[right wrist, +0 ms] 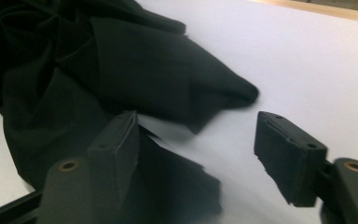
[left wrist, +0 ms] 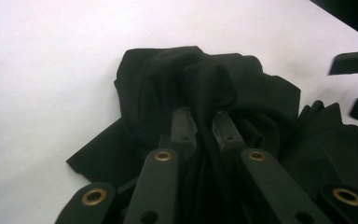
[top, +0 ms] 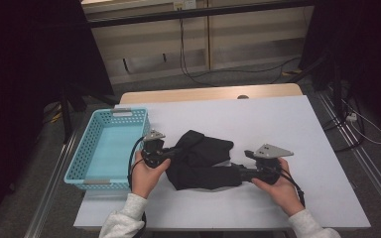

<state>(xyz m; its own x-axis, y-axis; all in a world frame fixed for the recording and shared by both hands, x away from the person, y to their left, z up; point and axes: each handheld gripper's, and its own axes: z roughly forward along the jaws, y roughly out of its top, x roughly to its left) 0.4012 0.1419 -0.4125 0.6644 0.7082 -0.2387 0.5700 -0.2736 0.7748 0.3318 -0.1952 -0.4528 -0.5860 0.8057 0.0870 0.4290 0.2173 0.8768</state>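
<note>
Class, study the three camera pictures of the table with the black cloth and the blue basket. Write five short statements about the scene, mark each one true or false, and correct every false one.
1. The left gripper is shut on the black cloth. True.
2. The right gripper is clamped tight on the cloth. False: its jaws stand open, with the cloth's edge beside one jaw.
3. The black cloth lies inside the blue basket. False: it lies crumpled on the white table, to the right of the basket.
4. The basket sits at the table's left edge. True.
5. The cloth is spread flat and smooth. False: it is bunched and folded over itself.
</note>
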